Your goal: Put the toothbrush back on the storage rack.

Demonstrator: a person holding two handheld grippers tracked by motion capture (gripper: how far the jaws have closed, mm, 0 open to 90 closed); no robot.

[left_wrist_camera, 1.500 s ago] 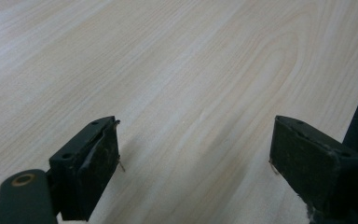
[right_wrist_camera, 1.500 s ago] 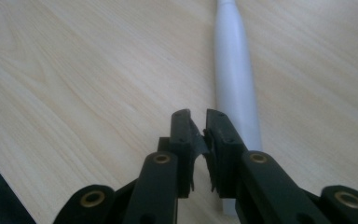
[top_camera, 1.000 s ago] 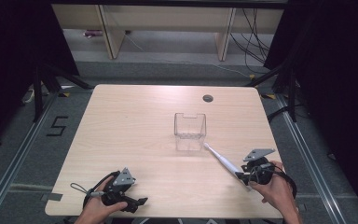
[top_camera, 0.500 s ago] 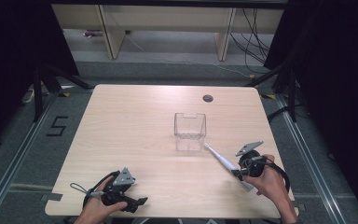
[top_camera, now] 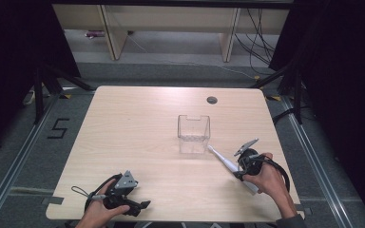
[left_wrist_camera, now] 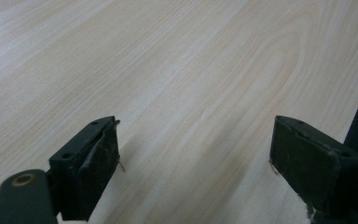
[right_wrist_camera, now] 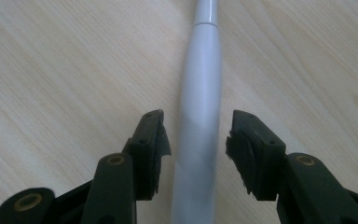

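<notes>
Clear plastic box (top_camera: 194,133) on wooden table (top_camera: 133,128), shelving (top_camera: 171,28) behind

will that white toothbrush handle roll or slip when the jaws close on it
The smooth, round white plastic toothbrush handle lies flat on the wooden table, so it may roll if nudged. Its glossy taper could slip between the right gripper jaws. It looks rigid.

The table (top_camera: 138,142) was a light wood top with a small dark hole (top_camera: 212,100) near its far edge. A clear plastic box (top_camera: 193,134) stood mid-table, and a white electric toothbrush (top_camera: 225,164) lay just beside it.
</notes>
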